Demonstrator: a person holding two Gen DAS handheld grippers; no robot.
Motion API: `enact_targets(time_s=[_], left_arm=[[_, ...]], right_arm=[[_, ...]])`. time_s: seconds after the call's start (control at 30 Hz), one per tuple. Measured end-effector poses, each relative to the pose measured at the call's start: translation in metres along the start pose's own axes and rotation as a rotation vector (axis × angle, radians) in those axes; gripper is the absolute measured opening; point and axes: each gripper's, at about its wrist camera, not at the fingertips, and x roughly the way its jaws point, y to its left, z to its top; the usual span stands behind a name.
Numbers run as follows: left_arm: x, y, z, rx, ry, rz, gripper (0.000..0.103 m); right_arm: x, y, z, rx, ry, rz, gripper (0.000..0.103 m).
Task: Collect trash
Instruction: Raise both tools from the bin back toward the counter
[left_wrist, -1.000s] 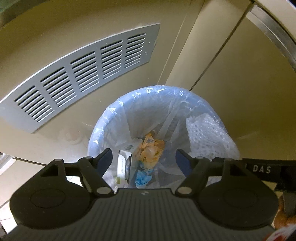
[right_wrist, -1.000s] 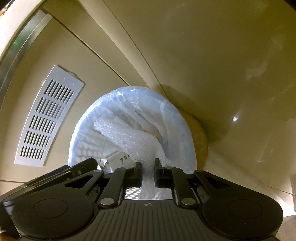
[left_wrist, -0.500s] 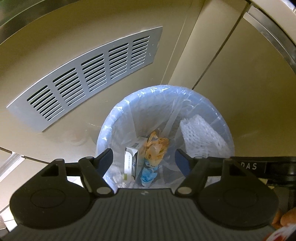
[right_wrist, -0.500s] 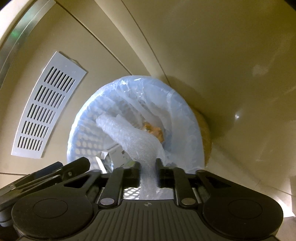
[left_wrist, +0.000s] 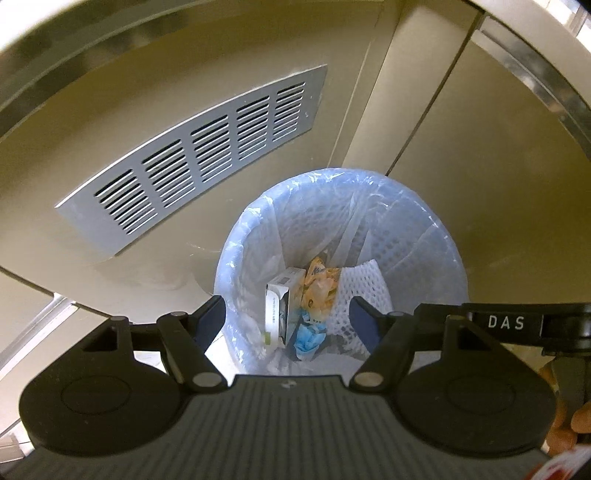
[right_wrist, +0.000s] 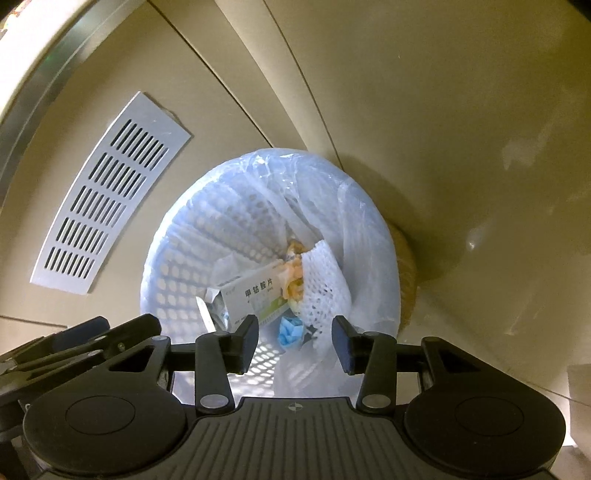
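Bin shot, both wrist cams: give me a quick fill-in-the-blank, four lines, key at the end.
1. The waste basket is lined with a clear plastic ____.
2. The white foam net lies ____ the basket, free of both grippers.
3. The right gripper has just been opening; between its jaws there is ____.
4. On the wall left of the basket hangs a grey slotted ____.

Missing words: bag; inside; nothing; vent

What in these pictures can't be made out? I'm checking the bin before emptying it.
- Bin bottom, both views: covered by the medicine box, foam net and wrappers.
- Tan object behind the bin, right wrist view: mostly hidden by the bin.
- Hand, left wrist view: cut off by the edge.
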Motion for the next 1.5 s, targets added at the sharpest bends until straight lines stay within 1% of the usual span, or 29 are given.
enact_targets(time_s=[0.07, 0.2, 0.3, 0.5, 0.7, 0.8, 0.97, 1.07, 1.1, 1.23, 1.5], left_arm=[[-0.007, 0.000, -0.002, 0.002, -0.007, 0.004, 0.071], [-0.025, 0.001, -0.008, -0.004, -0.025, 0.006, 0.071], [-0.041, 0.001, -0.012, -0.012, -0.042, 0.002, 0.071], [-0.079, 0.002, -0.020, -0.015, -0.091, 0.007, 0.071], [-0.116, 0.002, -0.021, -0.018, -0.139, -0.001, 0.071], [-0.135, 0.000, -0.018, -0.005, -0.176, -0.007, 0.071], [-0.159, -0.005, -0.004, 0.018, -0.238, -0.023, 0.071], [-0.171, -0.007, 0.006, 0.025, -0.277, -0.035, 0.071], [-0.175, -0.007, 0.010, 0.029, -0.290, -0.039, 0.071], [-0.190, -0.004, 0.028, 0.043, -0.331, -0.042, 0.071], [-0.202, 0.012, 0.071, 0.056, -0.390, -0.028, 0.071]], right_arm=[[-0.006, 0.001, -0.003, -0.009, -0.003, 0.003, 0.047], [-0.023, 0.006, -0.011, -0.038, -0.022, 0.010, 0.054], [-0.037, 0.010, -0.018, -0.057, -0.036, 0.021, 0.056], [-0.070, 0.017, -0.029, -0.085, -0.058, 0.063, 0.058], [-0.108, 0.019, -0.031, -0.075, -0.113, 0.106, 0.058], [-0.128, 0.019, -0.028, -0.062, -0.135, 0.165, 0.058], [-0.154, 0.029, -0.022, -0.098, -0.197, 0.221, 0.058], [-0.166, 0.034, -0.016, -0.095, -0.212, 0.270, 0.058], [-0.169, 0.035, -0.013, -0.096, -0.222, 0.273, 0.058], [-0.183, 0.043, -0.002, -0.111, -0.283, 0.258, 0.058], [-0.197, 0.055, 0.034, -0.122, -0.384, 0.216, 0.058]])
